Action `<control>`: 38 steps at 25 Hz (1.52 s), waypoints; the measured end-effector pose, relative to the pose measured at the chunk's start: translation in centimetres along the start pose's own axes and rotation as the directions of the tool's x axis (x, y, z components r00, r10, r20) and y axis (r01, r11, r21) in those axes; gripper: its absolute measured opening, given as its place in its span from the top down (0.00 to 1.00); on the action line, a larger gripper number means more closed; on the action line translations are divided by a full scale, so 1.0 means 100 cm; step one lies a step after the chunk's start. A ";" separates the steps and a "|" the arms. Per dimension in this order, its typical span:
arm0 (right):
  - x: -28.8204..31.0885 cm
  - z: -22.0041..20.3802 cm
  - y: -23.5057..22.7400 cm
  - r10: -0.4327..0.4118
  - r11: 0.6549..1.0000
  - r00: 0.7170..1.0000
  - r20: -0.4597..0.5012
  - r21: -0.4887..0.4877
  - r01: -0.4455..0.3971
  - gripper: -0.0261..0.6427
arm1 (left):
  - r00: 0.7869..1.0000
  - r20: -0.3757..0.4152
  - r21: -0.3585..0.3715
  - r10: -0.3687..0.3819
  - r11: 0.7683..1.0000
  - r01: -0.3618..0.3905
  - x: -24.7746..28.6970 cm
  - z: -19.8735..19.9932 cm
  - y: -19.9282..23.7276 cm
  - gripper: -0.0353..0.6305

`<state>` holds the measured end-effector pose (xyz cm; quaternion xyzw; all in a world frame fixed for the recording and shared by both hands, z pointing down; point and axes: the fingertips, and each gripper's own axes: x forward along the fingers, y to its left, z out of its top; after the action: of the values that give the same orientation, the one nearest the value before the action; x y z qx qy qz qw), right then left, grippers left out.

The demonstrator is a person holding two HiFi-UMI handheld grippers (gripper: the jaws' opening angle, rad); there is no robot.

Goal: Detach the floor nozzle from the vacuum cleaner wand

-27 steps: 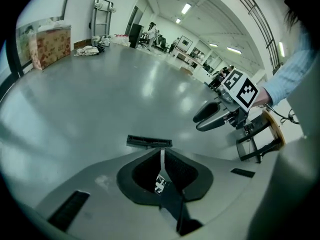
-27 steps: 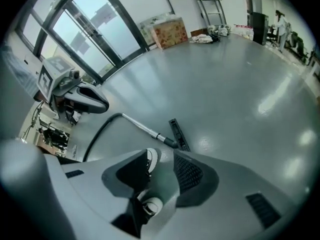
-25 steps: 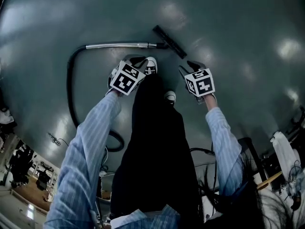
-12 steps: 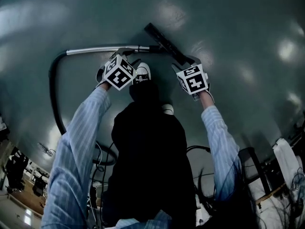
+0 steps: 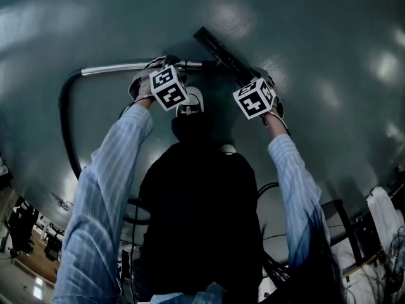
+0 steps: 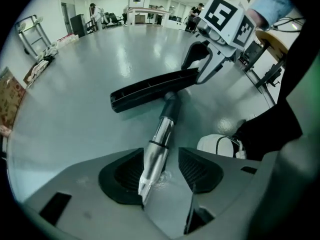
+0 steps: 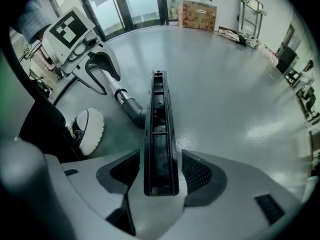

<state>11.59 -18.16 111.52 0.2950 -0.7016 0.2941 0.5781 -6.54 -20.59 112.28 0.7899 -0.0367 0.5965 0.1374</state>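
Right claw (image 7: 160, 173), newly spread, astride nozzle (image 7: 160, 119)

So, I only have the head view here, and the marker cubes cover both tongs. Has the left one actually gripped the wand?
Observer: No. In the left gripper view the left tongs have just been opening. The wand lies between the jaws, which stand apart and are not clamped on it.
Operator: And the right one?
Observer: Much the same. The right tongs have just been opening too, and the end of the floor nozzle sits between their open jaws, not squeezed.
Operator: Is the nozzle off yet?
Observer: Not yet. The right gripper view shows the wand's dark elbow joined to the nozzle's side.
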 end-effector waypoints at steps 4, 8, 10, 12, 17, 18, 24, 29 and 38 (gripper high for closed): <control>0.008 -0.003 -0.002 0.009 1.000 1.000 0.001 0.005 -0.009 0.60 | 0.999 -0.031 0.072 0.019 0.997 -0.017 0.013 0.002 0.005 0.66; 0.018 -0.001 0.000 0.025 0.999 1.000 0.015 0.042 -0.026 0.60 | 0.999 -0.051 0.063 0.012 0.998 -0.009 0.022 -0.005 0.008 0.66; 0.023 -0.001 0.002 0.034 0.996 0.999 -0.002 0.081 -0.034 0.60 | 0.998 -0.061 0.052 0.009 0.999 -0.006 0.023 -0.009 0.011 0.66; 0.022 0.001 -0.001 0.019 0.997 1.000 -0.012 0.081 -0.018 0.60 | 0.997 -0.071 0.048 0.012 0.999 -0.009 0.023 -0.009 0.014 0.66; 0.014 -0.001 -0.006 -0.031 0.998 1.000 -0.001 0.055 0.031 0.61 | 0.991 -0.129 0.038 0.022 0.999 -0.017 0.028 -0.012 0.014 0.66; 0.011 -0.006 -0.012 -0.045 0.998 0.999 -0.008 0.049 0.046 0.61 | 0.990 -0.137 0.035 0.022 0.999 -0.018 0.028 -0.011 0.014 0.66; -0.018 -0.067 -0.064 -0.081 0.980 0.995 -0.051 0.179 0.089 0.61 | 0.989 -0.129 -0.005 0.066 0.998 -0.068 0.014 0.010 0.008 0.66; -0.012 -0.083 -0.063 -0.073 0.969 0.988 -0.133 0.227 0.102 0.61 | 0.993 -0.093 -0.126 0.070 0.989 -0.081 -0.005 -0.020 0.019 0.66; -0.062 -0.061 -0.039 -0.031 0.929 0.995 -0.094 0.365 0.063 0.61 | 0.997 -0.052 -0.321 0.050 0.945 -0.064 -0.073 -0.032 0.002 0.66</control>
<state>19.41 -15.60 106.62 0.4019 -0.6012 0.4188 0.5492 -11.62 -20.71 106.11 0.7425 -0.1536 0.6030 0.2479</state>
